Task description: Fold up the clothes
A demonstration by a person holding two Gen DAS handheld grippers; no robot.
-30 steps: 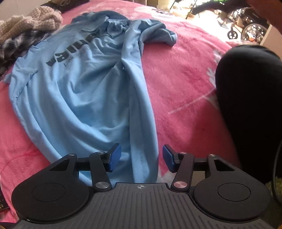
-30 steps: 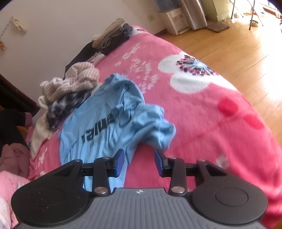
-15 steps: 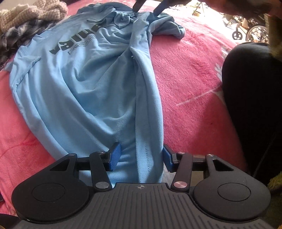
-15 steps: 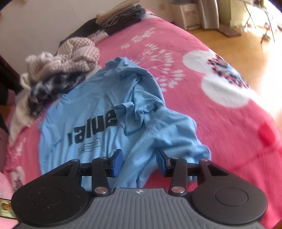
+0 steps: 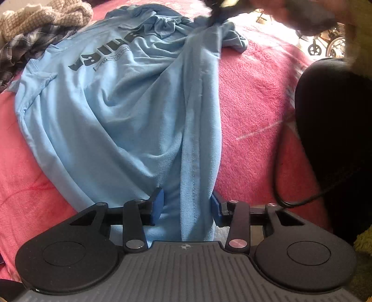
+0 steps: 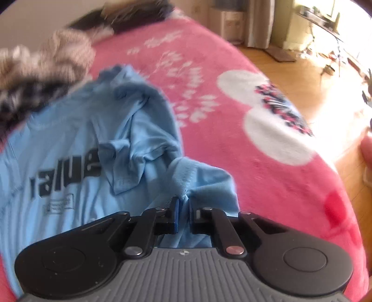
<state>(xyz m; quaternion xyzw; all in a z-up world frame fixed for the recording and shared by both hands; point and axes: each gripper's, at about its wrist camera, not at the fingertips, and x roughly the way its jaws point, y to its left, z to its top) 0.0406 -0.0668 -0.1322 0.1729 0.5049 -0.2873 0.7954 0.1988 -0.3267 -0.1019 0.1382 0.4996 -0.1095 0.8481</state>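
Observation:
A light blue T-shirt [image 5: 111, 111] with dark lettering lies crumpled on the pink blanket [image 5: 255, 93]. My left gripper [image 5: 186, 205] sits at the shirt's near end. A folded strip of its hem lies between the jaws, which are closing and still stand apart. In the right wrist view the same T-shirt [image 6: 69, 139] spreads to the left. My right gripper [image 6: 183, 204] is closing at the far end, with a bunched fold of blue cloth pinched between its pads. That gripper shows as a dark blur [image 5: 214, 14] at the top of the left wrist view.
A heap of knitted and checked clothes [image 5: 34, 30] lies at the shirt's far left, also blurred as a pile of clothes [image 6: 41, 62]. A person's black-clad leg [image 5: 337, 116] fills the right side. The wooden floor [image 6: 302, 65] begins past the bed's far edge.
My right gripper came down onto the shirt's far end and its jaws closed on a fold. The left gripper kept its place while its jaws narrowed around the hem strip.

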